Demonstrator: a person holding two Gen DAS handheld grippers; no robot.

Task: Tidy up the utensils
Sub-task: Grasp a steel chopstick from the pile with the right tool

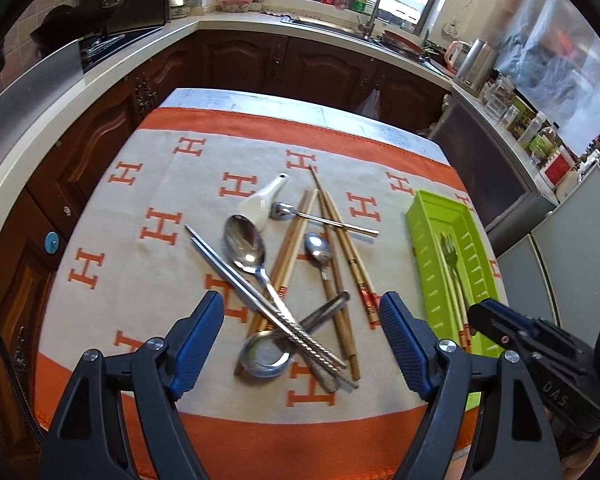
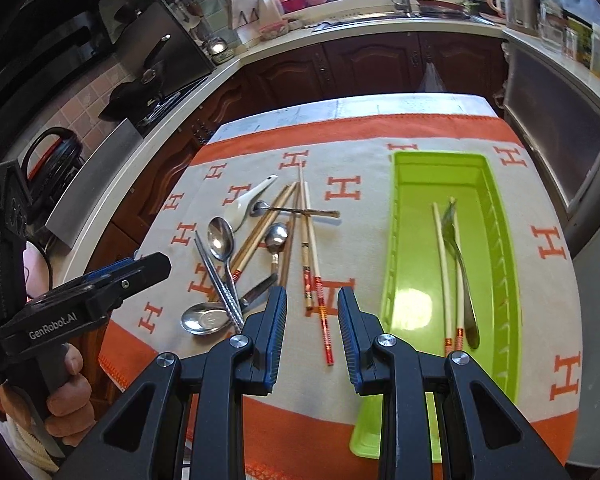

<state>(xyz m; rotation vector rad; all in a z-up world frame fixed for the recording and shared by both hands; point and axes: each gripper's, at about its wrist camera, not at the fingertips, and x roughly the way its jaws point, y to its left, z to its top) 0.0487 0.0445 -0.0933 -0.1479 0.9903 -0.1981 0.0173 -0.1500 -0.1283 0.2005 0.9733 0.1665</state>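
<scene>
Two hand-held grippers above a heap of mixed utensils on a surface covered by a grey-and-orange cloth (image 1: 148,216) with an H pattern. The left gripper (image 1: 302,334) stands wide open and empty over the near end of the heap. The right gripper (image 2: 312,336) stands partly open, nothing between its pads, over the near ends of the pale chopsticks with red-banded ends (image 2: 314,276).

Sorted so far: a metal fork (image 2: 458,248) and a white chopstick pair (image 2: 444,264) lie lengthwise in the lime-green plastic tray (image 2: 504,280), handles toward the viewer.

Unsorted: the large steel spoon (image 1: 246,246), bowl away and handle near, crossed by the steel chopsticks (image 1: 260,300); a white ceramic spoon (image 1: 260,204) behind it.

Suggested practice: take the topmost, uncrossed piece first, closing across its shaft near the handle end, and keep its long axis parallel to the tray's before lowering.
</scene>
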